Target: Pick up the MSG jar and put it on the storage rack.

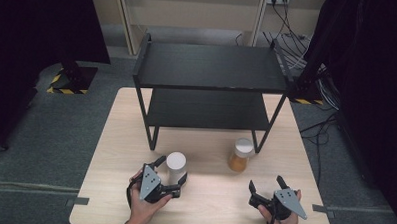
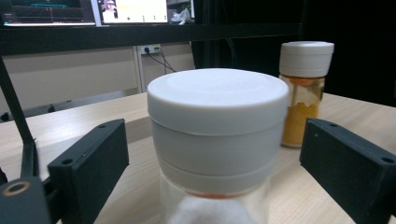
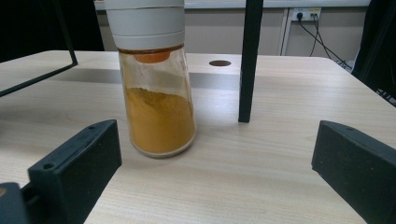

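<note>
A white-capped glass jar (image 1: 176,167) (image 2: 217,140) holding white powder stands on the table, between the open jaws of my left gripper (image 1: 173,172) (image 2: 215,177); the jaws are on either side of it and do not touch it. A second jar (image 1: 240,155) (image 3: 156,88) (image 2: 303,91), white-capped with orange-yellow powder, stands upright near the shelf's front right leg. My right gripper (image 1: 267,186) (image 3: 215,172) is open, a short way in front of and to the right of that jar, with nothing between its jaws.
A black two-tier metal shelf (image 1: 210,82) stands on the back half of the wooden table (image 1: 208,202); its front right leg (image 3: 250,60) is just right of the orange jar. Cables (image 1: 294,43) lie on the floor behind.
</note>
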